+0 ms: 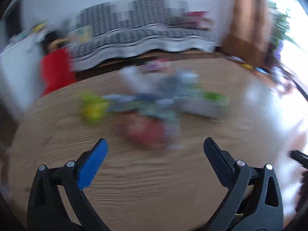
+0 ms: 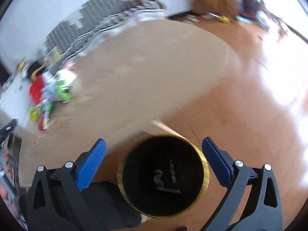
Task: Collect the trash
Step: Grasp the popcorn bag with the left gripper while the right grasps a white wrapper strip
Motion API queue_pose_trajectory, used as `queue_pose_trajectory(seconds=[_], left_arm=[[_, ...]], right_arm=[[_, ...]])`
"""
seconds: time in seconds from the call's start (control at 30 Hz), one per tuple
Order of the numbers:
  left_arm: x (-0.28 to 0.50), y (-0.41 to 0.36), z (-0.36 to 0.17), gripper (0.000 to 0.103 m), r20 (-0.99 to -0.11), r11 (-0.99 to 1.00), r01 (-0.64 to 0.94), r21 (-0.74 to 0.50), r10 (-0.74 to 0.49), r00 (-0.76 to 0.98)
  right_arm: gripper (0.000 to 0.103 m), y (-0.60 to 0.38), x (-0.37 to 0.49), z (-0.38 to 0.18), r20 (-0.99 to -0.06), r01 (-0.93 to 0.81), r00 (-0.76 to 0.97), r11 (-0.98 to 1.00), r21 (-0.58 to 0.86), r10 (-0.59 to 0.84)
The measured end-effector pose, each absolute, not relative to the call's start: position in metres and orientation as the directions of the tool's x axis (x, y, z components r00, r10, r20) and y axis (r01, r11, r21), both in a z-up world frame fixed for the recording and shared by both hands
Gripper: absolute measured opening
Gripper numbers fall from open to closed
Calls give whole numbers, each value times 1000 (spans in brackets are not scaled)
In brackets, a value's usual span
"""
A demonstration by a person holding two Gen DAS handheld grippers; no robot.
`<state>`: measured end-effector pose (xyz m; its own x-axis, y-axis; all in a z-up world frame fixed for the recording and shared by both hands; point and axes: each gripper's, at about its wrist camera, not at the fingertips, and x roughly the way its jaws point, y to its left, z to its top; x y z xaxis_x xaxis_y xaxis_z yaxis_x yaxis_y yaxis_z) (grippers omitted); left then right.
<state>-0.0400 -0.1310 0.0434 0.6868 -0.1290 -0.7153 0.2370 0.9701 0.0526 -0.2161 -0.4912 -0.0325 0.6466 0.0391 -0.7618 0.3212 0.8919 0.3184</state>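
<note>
Both views are motion-blurred. In the left wrist view a heap of trash wrappers (image 1: 154, 104) in red, yellow, green and blue-grey lies on the round wooden table (image 1: 134, 182), just ahead of my open, empty left gripper (image 1: 155, 144). In the right wrist view my right gripper (image 2: 154, 144) is open and empty above a round bin (image 2: 163, 175) with a gold rim and dark inside, standing on the floor beside the table. The same trash heap (image 2: 50, 96) shows far left on the table (image 2: 144, 73).
A sofa with a black-and-white checked cover (image 1: 138, 28) stands behind the table. A red object (image 1: 55, 71) sits at its left. Bright window light and plants (image 1: 283, 25) are at the right. The wooden floor (image 2: 240, 115) surrounds the table.
</note>
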Motion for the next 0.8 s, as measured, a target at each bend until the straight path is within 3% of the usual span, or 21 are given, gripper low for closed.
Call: queue_pose_trajectory(seconds=[0.2,0.4,0.5,0.8], left_arm=[[0,-56,22,97,-744,988,133,75,-33,667],[27,-39,7,97,-760,986,152,70,-46,648],[51,-46,-4,97,-777,987,156,35,-72,625],[117,-38,-33,97,-796,980,179,-84,-174,580]], right_arm=[[96,-373,-107,22,-702,42,695,967,250,151],[96,-270,-16,-3,-768,-123,596,972,202,235],[96,-243,7,-28,-803,-142,563,980,139,195],[94,-220,26,-47,-815,-166,543,977,134,204]])
